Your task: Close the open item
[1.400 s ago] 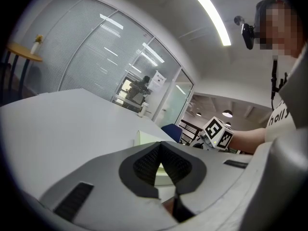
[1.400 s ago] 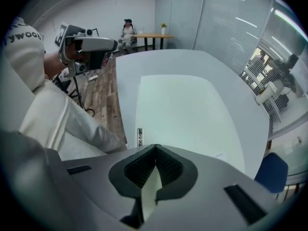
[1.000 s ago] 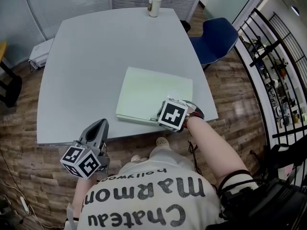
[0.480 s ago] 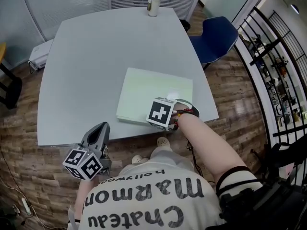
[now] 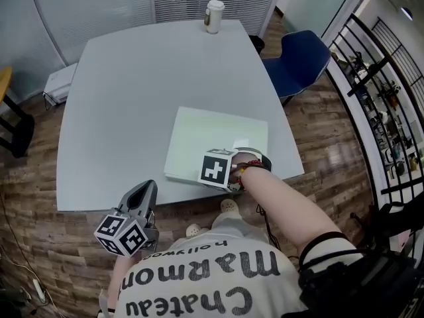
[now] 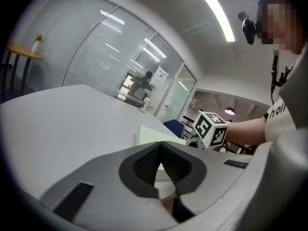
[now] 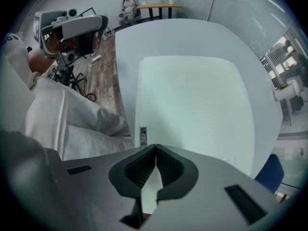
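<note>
A flat pale green folder (image 5: 215, 138) lies shut-looking on the grey table (image 5: 126, 105), close to the near edge. My right gripper (image 5: 207, 176) hovers over its near right corner, jaws shut with nothing between them; the marker cube hides the tips in the head view. In the right gripper view the folder (image 7: 192, 105) spreads out ahead of the jaws, with a small label (image 7: 143, 135) at its edge. My left gripper (image 5: 147, 188) hangs below the table's front edge, shut and empty. From the left gripper view the folder (image 6: 154, 134) is a thin slab ahead.
A paper cup (image 5: 213, 15) stands at the table's far edge. A blue chair (image 5: 298, 58) sits beyond the right side and a black railing (image 5: 377, 111) runs further right. A white box (image 5: 59, 85) lies on the floor at left. A camera stand (image 7: 72, 32) is near the front.
My right gripper has slid left along the folder's near edge, from just off its corner to over it. The left gripper has barely moved.
</note>
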`<state>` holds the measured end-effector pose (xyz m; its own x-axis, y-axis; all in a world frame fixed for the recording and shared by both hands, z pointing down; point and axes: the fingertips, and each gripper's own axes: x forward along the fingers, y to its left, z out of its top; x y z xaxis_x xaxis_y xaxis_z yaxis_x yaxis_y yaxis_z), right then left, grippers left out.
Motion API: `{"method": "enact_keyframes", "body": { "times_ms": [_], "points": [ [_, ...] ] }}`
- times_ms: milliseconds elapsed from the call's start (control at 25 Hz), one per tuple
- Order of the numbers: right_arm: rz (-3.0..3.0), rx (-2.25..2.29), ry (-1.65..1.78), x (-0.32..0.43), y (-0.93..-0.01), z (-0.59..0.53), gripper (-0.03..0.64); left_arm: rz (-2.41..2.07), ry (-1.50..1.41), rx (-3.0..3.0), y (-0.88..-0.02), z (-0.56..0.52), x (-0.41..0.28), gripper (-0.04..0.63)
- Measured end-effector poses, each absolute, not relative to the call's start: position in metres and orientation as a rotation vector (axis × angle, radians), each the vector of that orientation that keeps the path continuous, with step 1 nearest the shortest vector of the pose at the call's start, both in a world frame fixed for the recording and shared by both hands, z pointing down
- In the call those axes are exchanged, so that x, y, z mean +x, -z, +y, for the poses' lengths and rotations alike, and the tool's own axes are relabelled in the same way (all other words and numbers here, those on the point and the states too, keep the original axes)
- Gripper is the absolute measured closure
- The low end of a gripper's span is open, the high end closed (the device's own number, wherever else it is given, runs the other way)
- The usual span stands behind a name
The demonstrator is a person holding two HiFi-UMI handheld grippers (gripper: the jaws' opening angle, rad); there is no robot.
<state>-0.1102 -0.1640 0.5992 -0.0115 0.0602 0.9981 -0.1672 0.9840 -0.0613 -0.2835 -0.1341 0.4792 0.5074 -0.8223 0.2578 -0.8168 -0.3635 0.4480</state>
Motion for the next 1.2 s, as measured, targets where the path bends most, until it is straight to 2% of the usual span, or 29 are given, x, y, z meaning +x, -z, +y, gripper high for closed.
{"method": "enact_keyframes", "body": {
  "times_ms": [520, 880, 1200],
  "points": [
    [-1.59, 0.034, -0.174, -0.108, -0.599, -0.166, 0.617, -1.366, -0.015, 2.251, -0.469, -0.14, -0.28, 0.603],
    [-1.597, 0.009, -0.261, -0.104, -0.599, -0.167, 0.616, -1.59, 0.053, 2.233, -0.425, -0.124, -0.295, 0.603],
    [-1.685, 0.06, -0.294, -0.086, -0.603, -0.161, 0.615, -1.673, 0.126, 2.176, -0.421, -0.084, -0.238, 0.603]
  ]
}}
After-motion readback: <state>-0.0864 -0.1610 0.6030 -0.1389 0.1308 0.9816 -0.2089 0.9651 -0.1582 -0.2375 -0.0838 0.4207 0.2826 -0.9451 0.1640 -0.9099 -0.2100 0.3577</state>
